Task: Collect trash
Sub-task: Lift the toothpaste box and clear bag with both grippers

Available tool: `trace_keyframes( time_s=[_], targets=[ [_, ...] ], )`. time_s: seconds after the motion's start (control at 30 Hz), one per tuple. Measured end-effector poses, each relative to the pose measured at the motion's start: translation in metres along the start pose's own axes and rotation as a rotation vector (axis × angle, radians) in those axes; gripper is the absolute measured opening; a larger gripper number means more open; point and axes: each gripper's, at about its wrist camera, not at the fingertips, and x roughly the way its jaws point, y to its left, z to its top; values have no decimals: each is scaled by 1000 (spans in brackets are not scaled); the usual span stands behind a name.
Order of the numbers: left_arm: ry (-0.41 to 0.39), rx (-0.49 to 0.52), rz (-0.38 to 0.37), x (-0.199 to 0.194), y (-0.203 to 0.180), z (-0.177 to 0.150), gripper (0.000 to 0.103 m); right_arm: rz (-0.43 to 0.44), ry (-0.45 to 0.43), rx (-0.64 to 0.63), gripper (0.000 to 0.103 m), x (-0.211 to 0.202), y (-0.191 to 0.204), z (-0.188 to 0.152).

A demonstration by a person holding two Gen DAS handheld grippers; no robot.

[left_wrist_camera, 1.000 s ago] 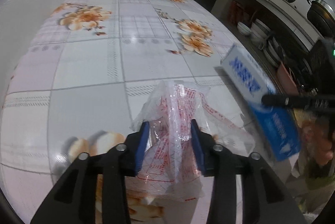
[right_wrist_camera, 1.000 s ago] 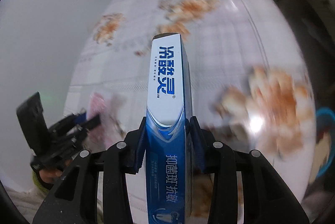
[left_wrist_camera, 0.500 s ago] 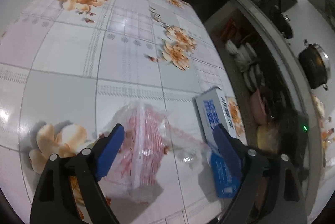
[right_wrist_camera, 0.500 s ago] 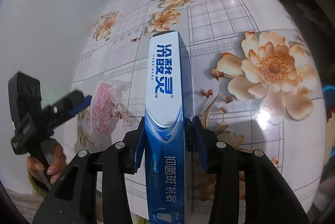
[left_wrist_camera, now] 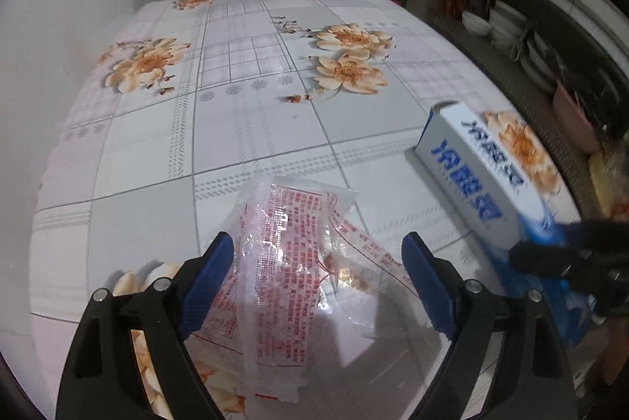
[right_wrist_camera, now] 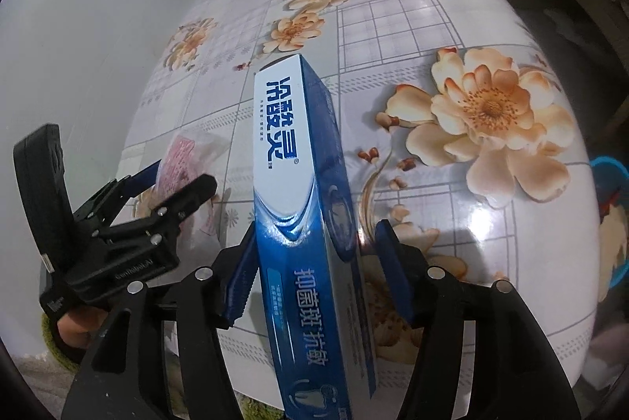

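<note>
Left wrist view: left gripper (left_wrist_camera: pixel 316 282) stands wide apart; the plastic wrapper (left_wrist_camera: pixel 283 274) lies slack on the table (left_wrist_camera: pixel 236 129) between its pads, neither pad pressing. Thin, crinkly, slippery film; best pinched at the bunched centre fold.

Right wrist view: right gripper (right_wrist_camera: pixel 314 270) is opening; the toothpaste box (right_wrist_camera: pixel 298 192) sits between its pads, the right one clear, the left apparently still touching, though the angle is poor. Light, stiff carton, likely crushable; grip across the narrow sides near mid-length
</note>
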Motion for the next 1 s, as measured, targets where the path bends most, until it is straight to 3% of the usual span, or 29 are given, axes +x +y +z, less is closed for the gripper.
trace_keyframes(
  time_s=[0.13, 0.27, 0.53, 0.77, 1.0],
  targets=[
    [15, 29, 26, -3, 1, -7, 81, -21, -6, -20, 57, -5, 2, -2],
    [17, 65, 54, -7, -1, -12, 65, -43, -3, -52, 56, -2, 8, -4],
    [-1, 107, 104, -7, -3, -17, 47, -106, 0, -94, 56, 2, 17, -8],
    [-23, 134, 131, -9, -6, -18, 34, -115, -1, -84, 41, 6, 16, -10],
    [-36, 116, 115, -12, -5, -14, 25, -100, -19, -67, 36, 2, 13, -9]
  ],
)
